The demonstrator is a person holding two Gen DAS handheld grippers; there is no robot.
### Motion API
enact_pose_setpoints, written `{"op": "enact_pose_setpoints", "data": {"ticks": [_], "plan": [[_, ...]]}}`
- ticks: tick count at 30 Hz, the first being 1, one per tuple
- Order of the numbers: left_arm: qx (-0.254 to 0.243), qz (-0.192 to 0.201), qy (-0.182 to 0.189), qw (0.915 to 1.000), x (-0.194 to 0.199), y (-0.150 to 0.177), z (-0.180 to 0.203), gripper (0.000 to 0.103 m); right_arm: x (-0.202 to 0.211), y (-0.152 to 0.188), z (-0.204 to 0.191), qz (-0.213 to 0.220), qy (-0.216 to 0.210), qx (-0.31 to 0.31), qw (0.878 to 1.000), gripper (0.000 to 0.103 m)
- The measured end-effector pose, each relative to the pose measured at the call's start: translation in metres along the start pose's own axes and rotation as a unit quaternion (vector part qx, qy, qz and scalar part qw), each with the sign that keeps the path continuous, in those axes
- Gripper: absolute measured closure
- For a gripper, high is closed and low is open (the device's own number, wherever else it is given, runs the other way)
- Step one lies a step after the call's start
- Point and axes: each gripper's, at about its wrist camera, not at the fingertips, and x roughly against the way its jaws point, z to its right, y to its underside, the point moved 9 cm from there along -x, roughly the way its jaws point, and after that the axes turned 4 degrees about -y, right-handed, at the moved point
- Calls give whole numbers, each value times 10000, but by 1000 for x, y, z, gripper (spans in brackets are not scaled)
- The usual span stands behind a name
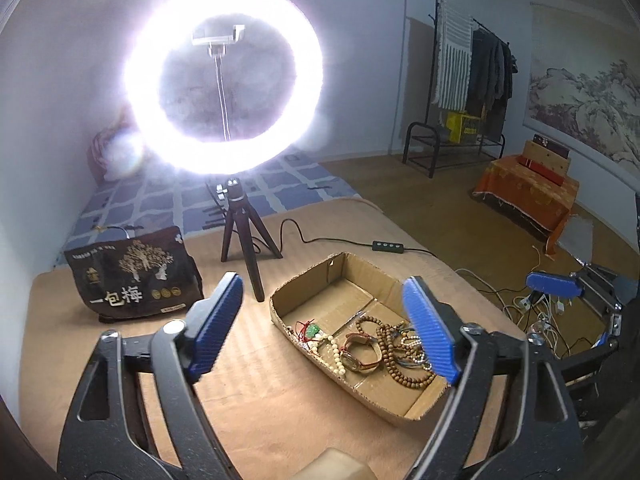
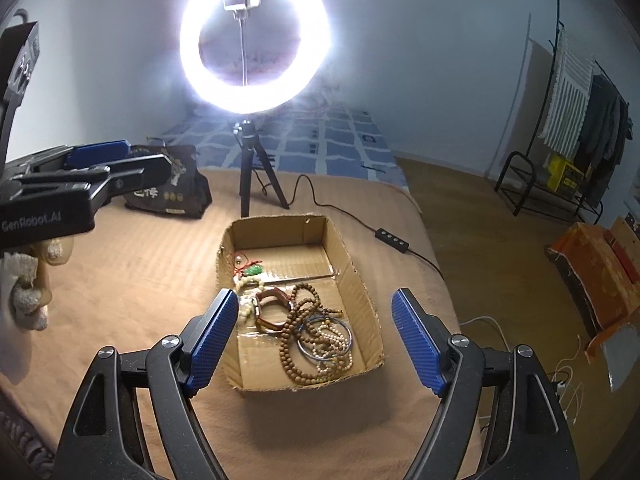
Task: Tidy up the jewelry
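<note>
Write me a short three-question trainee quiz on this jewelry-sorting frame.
1. True or false: the left gripper holds a bracelet.
2. Where does the wooden bead string lie? A) on the blanket B) in the cardboard box C) on the black snack bag
3. What stands behind the box on a small tripod?

Key: 1. False, both it and the right gripper are open and empty. 2. B. 3. A lit ring light.

Blue ribbed pads on the black left gripper and right gripper. Brown cardboard box on a tan striped blanket. Brown wooden beads, a green pendant, cream beads. Far off, a blue-and-grey checked bedsheet.
</note>
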Motion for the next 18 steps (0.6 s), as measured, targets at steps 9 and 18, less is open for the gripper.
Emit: {"op": "enact_pose_setpoints", "data": {"ticks": [9, 18], "plan": [[82, 126, -77, 9999, 48, 10, -11, 14, 33, -1, -11, 161, 65, -89, 9998, 23], [-10, 228, -185, 9996, 99, 31, -17, 7, 61, 6, -18, 376, 178, -380, 9984, 23]]}}
